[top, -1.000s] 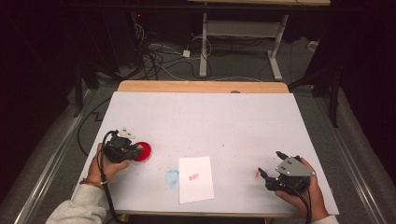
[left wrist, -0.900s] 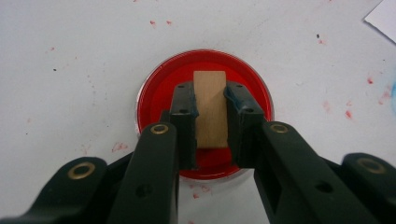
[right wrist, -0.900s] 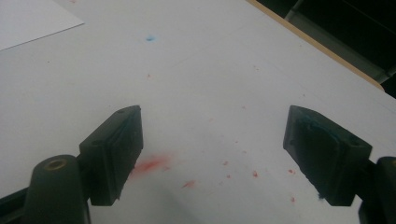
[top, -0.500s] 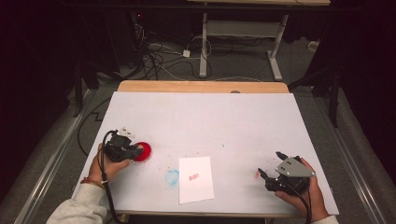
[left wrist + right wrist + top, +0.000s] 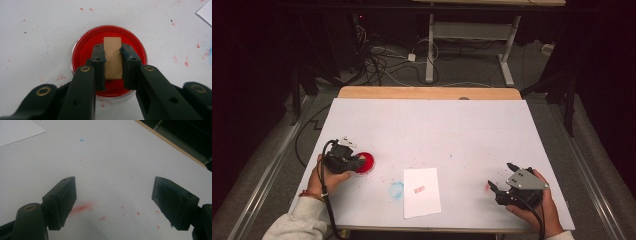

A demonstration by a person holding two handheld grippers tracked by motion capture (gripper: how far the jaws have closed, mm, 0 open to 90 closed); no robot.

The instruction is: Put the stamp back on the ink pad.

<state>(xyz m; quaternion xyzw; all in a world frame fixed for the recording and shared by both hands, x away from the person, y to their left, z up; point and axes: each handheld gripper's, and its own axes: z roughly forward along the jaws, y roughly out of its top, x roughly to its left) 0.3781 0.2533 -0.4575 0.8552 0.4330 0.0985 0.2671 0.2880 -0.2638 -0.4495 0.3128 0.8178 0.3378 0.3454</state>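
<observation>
- Table: white top speckled with red and blue ink, so this looks like a stamping setup. Nothing on it has shifted against the earlier frames.
- Paper sheet: lies flat near the front edge, between the two hands, with a small red print on it. Probably placed centrally so either hand can reach it. Same spot as before.
- Red ink pad: round dish at front left, just left of the sheet, close enough for a short move from inking to stamping.
- Left gripper: jaws pinch a small wooden block, most likely a stamp, standing on the ink pad; I judge it is being loaded with ink. Hand unmoved against the earlier frames.
- Right gripper: jaws spread wide, nothing between them, hovering over bare table at front right, seemingly parked out of the way. Also unmoved.
</observation>
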